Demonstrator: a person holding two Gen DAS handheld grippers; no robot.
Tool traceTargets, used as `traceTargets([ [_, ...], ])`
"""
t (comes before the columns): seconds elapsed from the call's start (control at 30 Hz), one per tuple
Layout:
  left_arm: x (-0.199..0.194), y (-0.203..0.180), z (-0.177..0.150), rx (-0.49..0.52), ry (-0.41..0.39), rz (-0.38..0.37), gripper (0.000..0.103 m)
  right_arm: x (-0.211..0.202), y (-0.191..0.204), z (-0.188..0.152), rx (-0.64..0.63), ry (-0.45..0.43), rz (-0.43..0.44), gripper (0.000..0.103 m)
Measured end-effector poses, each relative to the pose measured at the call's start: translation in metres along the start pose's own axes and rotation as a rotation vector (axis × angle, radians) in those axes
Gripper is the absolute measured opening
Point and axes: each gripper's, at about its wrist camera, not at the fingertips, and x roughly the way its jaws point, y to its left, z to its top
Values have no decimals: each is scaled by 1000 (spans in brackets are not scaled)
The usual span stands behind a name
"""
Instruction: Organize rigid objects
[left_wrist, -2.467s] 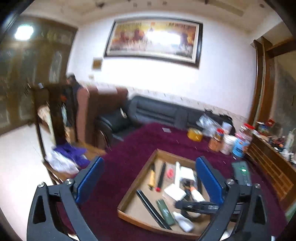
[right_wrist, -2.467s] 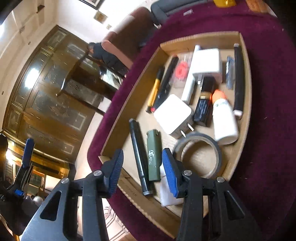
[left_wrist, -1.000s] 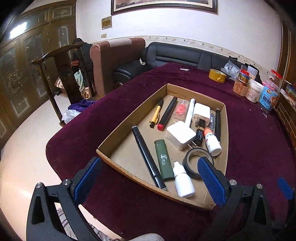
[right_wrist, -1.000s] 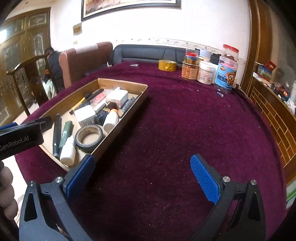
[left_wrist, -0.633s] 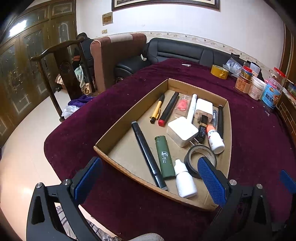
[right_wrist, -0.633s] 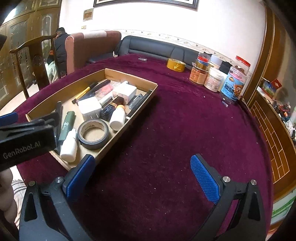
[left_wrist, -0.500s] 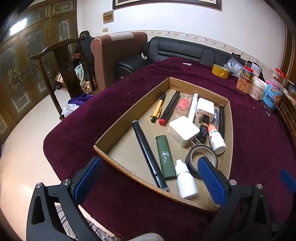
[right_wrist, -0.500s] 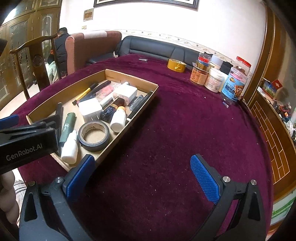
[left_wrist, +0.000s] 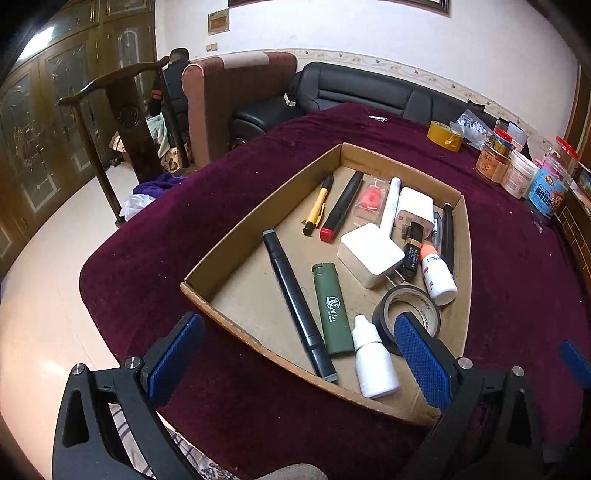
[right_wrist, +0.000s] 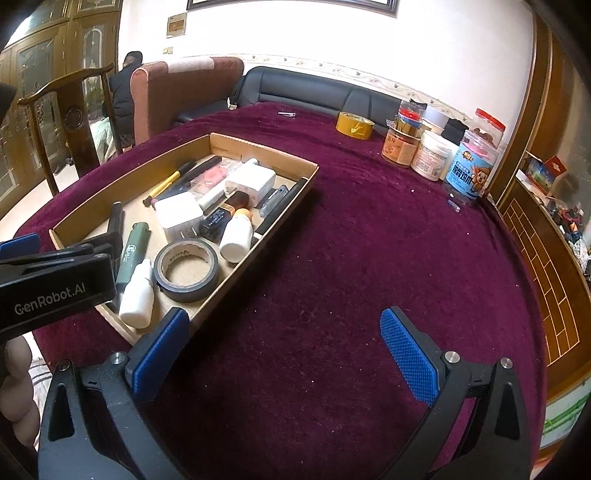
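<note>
Burgundy velvet tablecloth (right_wrist: 332, 258) across entire work surface. Shallow cardboard tray (left_wrist: 258, 218) at centre of left wrist view; at 10 o'clock in right wrist view.

Tray contents, left wrist view:
- Long black marker (left_wrist: 297, 302), lengthwise, toward 7 o'clock side.
- Green lighter (left_wrist: 331, 308) just beside marker.
- White dropper bottle (left_wrist: 373, 360) at near edge.
- Black tape roll (left_wrist: 406, 308) at 5 o'clock corner, partly hidden behind blue pad.
- White charger block (left_wrist: 369, 254) at centre, prongs toward tape roll.
- Orange-capped white bottle (left_wrist: 437, 275) near 3 o'clock wall.
- Yellow pen (left_wrist: 317, 210) and red-tipped black marker (left_wrist: 341, 206) at 12 o'clock end.

Left gripper (left_wrist: 295, 354): jaws spread wide, empty, above tray's near edge. Right gripper (right_wrist: 284, 354): jaws spread wide, empty, above bare cloth at tray's 3 o'clock.

Yellow tape roll (right_wrist: 354, 125) and jars (right_wrist: 436, 155) at 1 o'clock, well apart from tray.
</note>
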Motion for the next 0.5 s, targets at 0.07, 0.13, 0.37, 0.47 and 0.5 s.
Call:
traceTargets([
  [0.07,1,-1,1,-1,8,-2,102,1,-1,0,5,3,2,103],
  [0.13,2,-3,1,1,11,-4,102,1,-3,-1,10,6,4,103],
  [0.37,2,-8,1,10,17,-6,102,4,-8,-2,20,20,6,103],
  [0.47,3,-9,1,10,24,-9,102,6,-8,-3,17,28,7,103],
  [0.5,3,-10,1,10,27,-9,102,6,-8,-3,18,31,9,103],
])
